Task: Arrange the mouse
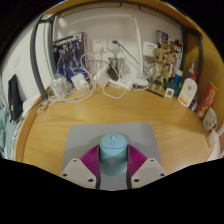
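Note:
A light teal computer mouse (112,150) sits between my gripper's (112,168) two fingers, its nose pointing away from me. Both magenta pads (90,160) press against its sides, so the gripper is shut on it. Under and around the mouse lies a grey mouse mat (85,138) on the wooden desk (60,115). The rear of the mouse is hidden low between the fingers.
Along the back of the desk stand a poster box (68,52), white cables and chargers (100,80), toy figures (160,68) and small bottles (187,92). More items crowd the right edge (210,115). A dark object (15,95) stands at the left.

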